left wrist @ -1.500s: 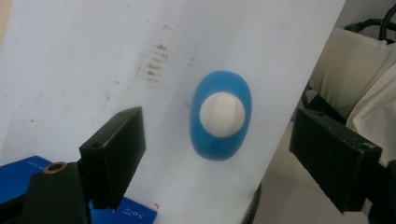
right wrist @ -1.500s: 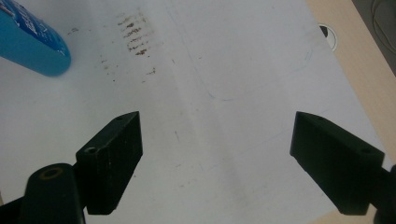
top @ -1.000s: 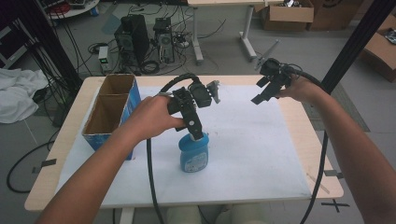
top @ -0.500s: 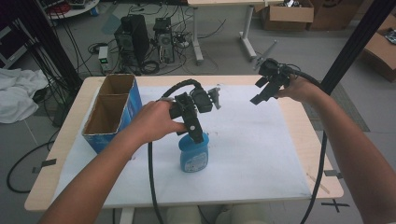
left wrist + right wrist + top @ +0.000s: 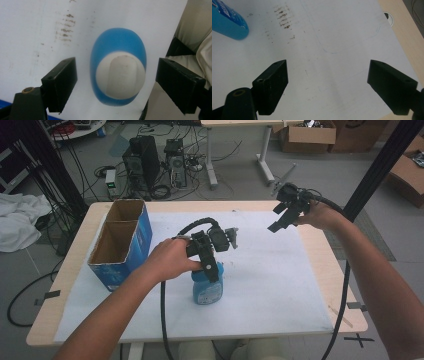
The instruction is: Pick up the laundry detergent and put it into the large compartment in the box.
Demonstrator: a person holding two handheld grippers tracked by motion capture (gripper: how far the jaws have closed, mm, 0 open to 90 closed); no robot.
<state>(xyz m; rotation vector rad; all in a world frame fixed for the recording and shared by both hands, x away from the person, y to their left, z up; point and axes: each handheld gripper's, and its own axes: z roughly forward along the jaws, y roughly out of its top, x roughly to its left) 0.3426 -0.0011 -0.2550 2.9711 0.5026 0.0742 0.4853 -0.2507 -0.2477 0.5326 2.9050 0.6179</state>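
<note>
My worktop (image 5: 320, 270) carried a white sheet (image 5: 280, 285); on that sheet stood an upright blue bottle (image 5: 207, 290) and an open blue cardboard box (image 5: 120, 245).

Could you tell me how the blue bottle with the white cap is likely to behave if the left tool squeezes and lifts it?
The blue bottle looks like smooth plastic, so it may slip. Standing upright, it could tip if nudged off-centre. Its rounded white cap offers little flat grip.

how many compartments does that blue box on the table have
2. The blue cardboard box stands open-topped at the table's left side, split by one divider: a far compartment toward the back edge and a near compartment closer to the person. Both look empty, though their floors are partly hidden.
</note>
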